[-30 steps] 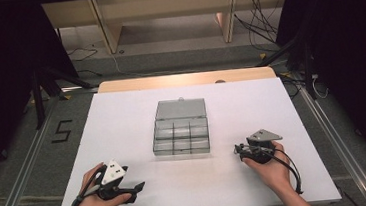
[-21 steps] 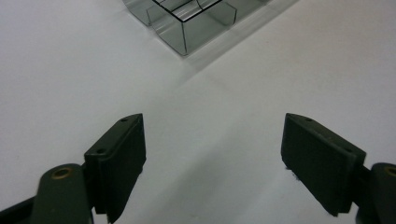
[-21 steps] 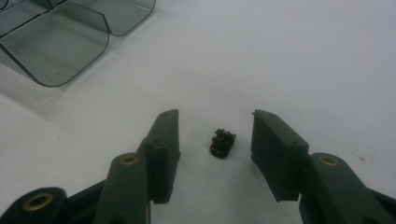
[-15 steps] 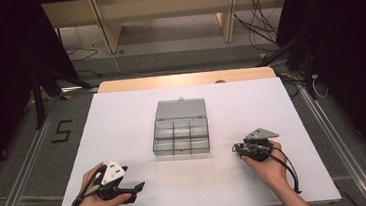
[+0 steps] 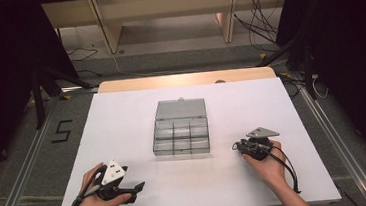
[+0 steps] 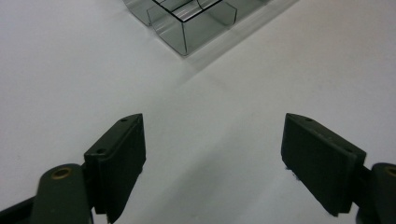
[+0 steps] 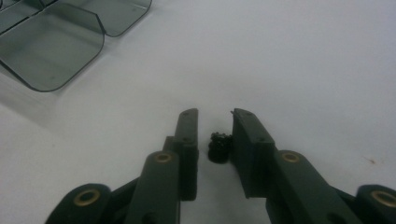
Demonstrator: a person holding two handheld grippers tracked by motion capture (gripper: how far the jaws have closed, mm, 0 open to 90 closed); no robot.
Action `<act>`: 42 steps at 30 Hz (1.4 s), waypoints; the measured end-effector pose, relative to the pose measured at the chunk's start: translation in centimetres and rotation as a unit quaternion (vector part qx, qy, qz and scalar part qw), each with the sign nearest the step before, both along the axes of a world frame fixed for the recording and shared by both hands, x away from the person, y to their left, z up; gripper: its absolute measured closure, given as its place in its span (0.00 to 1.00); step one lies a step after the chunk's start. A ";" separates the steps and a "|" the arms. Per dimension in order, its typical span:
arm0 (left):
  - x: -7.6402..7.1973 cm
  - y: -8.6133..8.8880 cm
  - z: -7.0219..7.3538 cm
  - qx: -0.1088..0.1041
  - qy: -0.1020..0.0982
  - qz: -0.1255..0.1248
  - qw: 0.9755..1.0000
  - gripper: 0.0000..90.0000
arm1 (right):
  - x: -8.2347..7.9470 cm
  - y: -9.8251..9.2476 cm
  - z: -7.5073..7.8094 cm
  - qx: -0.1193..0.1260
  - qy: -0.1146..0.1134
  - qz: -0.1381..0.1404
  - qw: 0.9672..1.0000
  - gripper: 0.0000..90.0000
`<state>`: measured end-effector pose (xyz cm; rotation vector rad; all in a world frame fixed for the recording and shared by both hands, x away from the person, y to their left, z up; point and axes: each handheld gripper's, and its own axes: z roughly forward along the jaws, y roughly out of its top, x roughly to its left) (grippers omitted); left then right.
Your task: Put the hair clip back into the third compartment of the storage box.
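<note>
Clear compartment box [image 5: 180,132] sits mid-counter [image 5: 122,118], lid open. Right gripper [image 7: 215,122] low on the white surface just right of the box, fingers nearly together around a small black knobbly piece [image 7: 219,147]. Left gripper [image 6: 212,140] near the front edge, fingers wide apart, nothing between them

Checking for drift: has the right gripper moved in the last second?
Yes. The right gripper has edged left, toward the clear box.
</note>
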<state>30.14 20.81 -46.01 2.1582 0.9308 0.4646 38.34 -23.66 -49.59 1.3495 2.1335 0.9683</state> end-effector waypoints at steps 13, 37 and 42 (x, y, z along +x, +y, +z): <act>0.0 0.0 0.0 0.001 -0.002 0.000 1.000 0.24 | 0.1 -0.2 0.0 0.006 0.003 -0.006 1.000 0.89; -0.1 0.1 0.1 0.002 -0.002 -0.001 1.000 0.24 | -0.3 0.0 1.4 0.037 -0.025 -0.004 0.999 0.89; 0.0 0.1 0.1 0.003 -0.003 -0.002 1.000 0.24 | -0.3 0.3 1.7 0.039 -0.031 0.002 0.999 0.89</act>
